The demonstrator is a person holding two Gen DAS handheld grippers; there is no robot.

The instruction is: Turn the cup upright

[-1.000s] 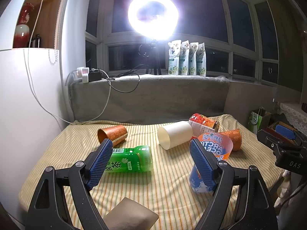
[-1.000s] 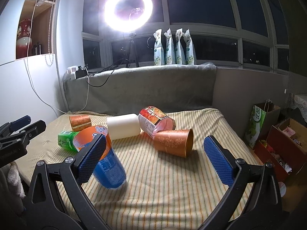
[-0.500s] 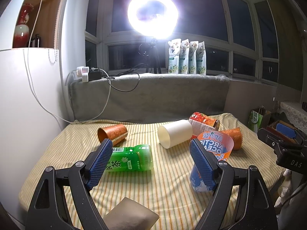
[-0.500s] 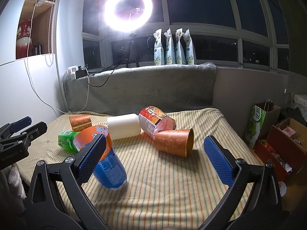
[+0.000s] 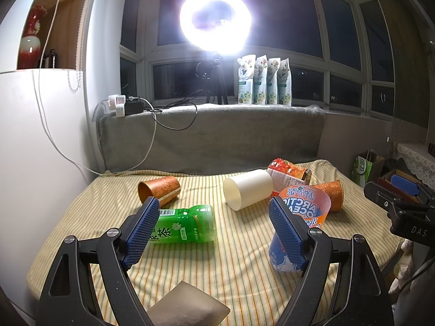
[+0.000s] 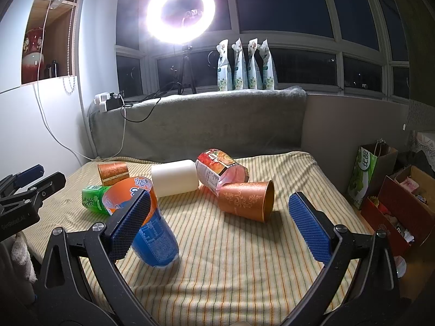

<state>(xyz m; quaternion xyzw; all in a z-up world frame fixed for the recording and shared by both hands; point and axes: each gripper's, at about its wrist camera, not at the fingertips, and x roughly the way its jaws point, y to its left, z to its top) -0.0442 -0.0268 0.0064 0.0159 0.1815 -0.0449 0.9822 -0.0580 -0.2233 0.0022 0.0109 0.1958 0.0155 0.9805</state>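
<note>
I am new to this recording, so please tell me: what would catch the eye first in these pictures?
The glowing ring light on its tripod at the window dominates. Below it, on the striped cloth, cups lie tipped over: a white cup in the middle and a copper cup to its right. Both grippers hover open.

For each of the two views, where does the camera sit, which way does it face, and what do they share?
Left wrist: behind the open left gripper, facing the window; green bottle ahead, right gripper at right edge.
Right wrist: behind the open right gripper, facing the window; copper cup ahead, left gripper at left edge.
Shared: white cup.
</note>
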